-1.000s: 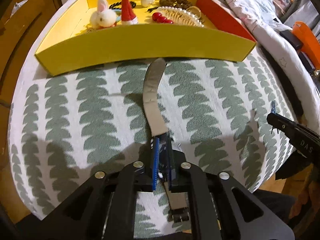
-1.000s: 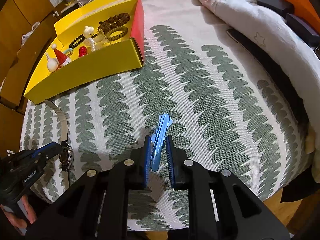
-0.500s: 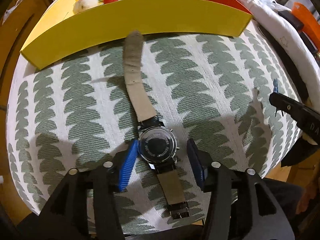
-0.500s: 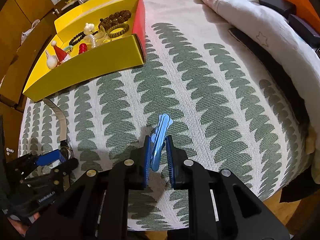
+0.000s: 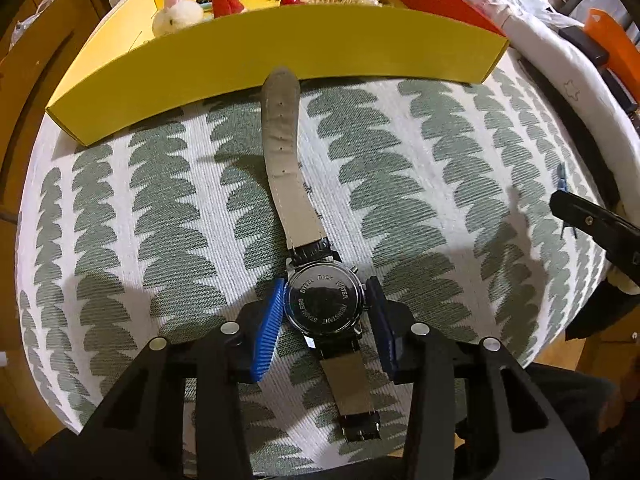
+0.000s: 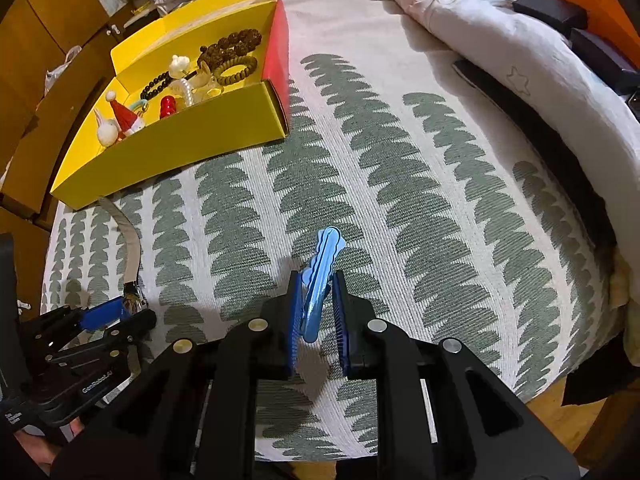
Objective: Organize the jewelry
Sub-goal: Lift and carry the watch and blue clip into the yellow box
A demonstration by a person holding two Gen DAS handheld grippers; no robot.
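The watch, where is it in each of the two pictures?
Left wrist view: the watch lies face down at bottom centre, between the left gripper's closing pads.
Right wrist view: far left edge, mostly hidden.
Shared landmark: the yellow box, just past the strap tip.

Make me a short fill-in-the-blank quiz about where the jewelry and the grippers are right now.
1. The black-strapped steel wristwatch lies face ____ on the leaf-patterned cloth.
2. The right gripper is shut on a light ____ hair clip.
3. The watch strap's far tip reaches the ____ cardboard box.
4. The watch case sits between the pads of the ____ gripper.

Missing words: down; blue; yellow; left
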